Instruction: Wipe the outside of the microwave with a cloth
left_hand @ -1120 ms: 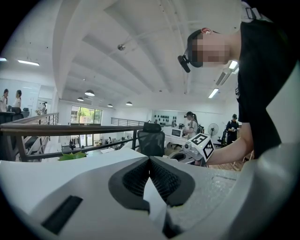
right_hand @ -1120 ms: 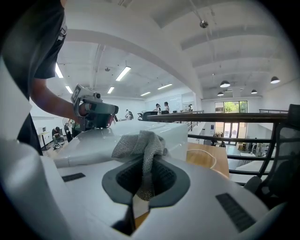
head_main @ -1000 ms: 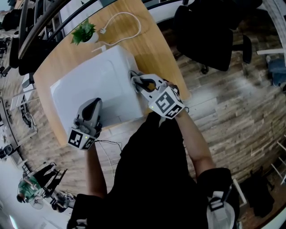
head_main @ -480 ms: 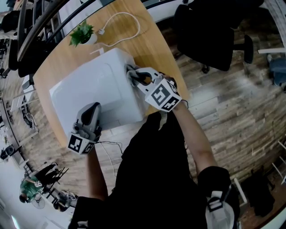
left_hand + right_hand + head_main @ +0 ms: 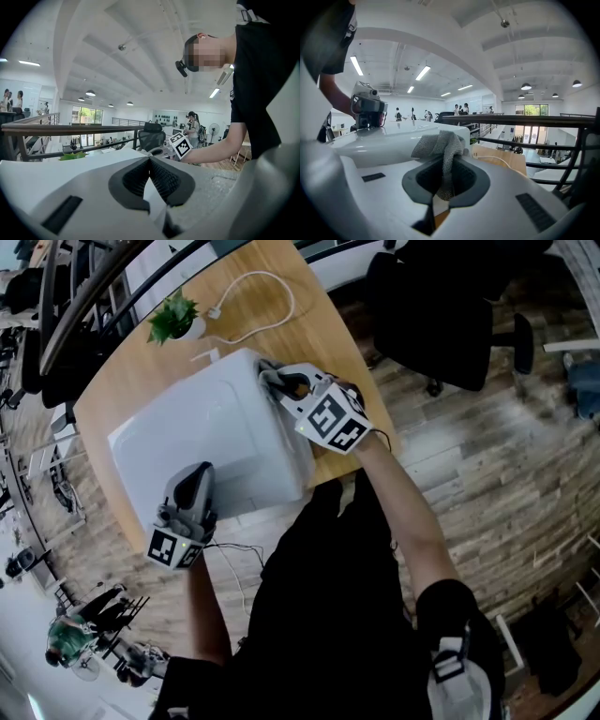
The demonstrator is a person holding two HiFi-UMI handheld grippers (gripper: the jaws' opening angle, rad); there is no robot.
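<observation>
Head view: the right tongs (image 5: pixel 271 380) are clamped on the grey cloth (image 5: pixel 266 372), which they largely cover, at the microwave's (image 5: pixel 192 418) far top edge. Bare counter (image 5: pixel 323 338) is left beyond them. The left tongs (image 5: pixel 199 474), jaws together and empty, are rested on its near top.

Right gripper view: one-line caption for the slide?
Right gripper shut on a grey cloth, held against the white microwave's top edge, wooden table beyond.

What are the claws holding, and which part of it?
The right claw pinches the grey cloth by a bunched end, the rest flopping onto the microwave. The left claw is shut on nothing.
</observation>
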